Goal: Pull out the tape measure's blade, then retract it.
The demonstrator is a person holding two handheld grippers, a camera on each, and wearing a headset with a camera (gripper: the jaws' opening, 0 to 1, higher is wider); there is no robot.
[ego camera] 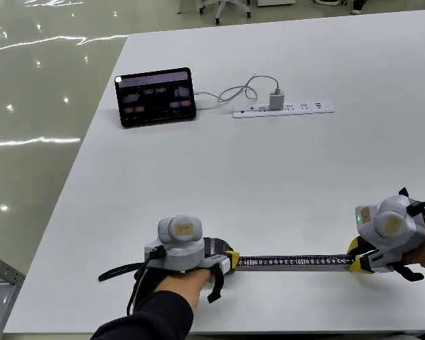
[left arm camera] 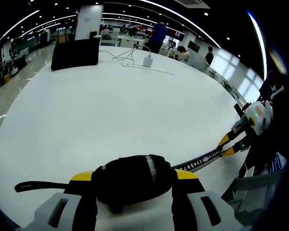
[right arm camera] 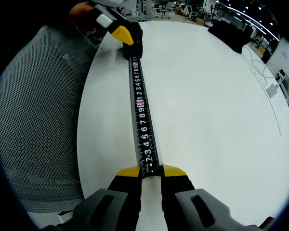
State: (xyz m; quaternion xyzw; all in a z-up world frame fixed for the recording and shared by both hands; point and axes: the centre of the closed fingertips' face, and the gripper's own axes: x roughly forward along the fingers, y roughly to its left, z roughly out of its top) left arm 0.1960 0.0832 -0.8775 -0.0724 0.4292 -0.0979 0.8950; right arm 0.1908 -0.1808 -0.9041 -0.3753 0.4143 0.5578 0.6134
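The black tape measure case (left arm camera: 135, 180) sits clamped between the yellow-tipped jaws of my left gripper (ego camera: 223, 261), near the table's front edge; its black wrist strap (ego camera: 117, 272) trails left. The dark numbered blade (ego camera: 294, 262) runs out flat along the table to my right gripper (ego camera: 359, 259), which is shut on the blade's end (right arm camera: 148, 169). In the right gripper view the blade (right arm camera: 140, 110) stretches away to the case (right arm camera: 134, 45) held by the other gripper. In the left gripper view the right gripper (left arm camera: 231, 143) pinches the blade (left arm camera: 202, 160) far off at the right.
A dark tablet (ego camera: 156, 95) stands at the back of the white table (ego camera: 269, 170), beside a white power strip (ego camera: 283, 108) with a charger and cable. A grey mesh chair back (right arm camera: 36, 125) sits close off the table's front edge.
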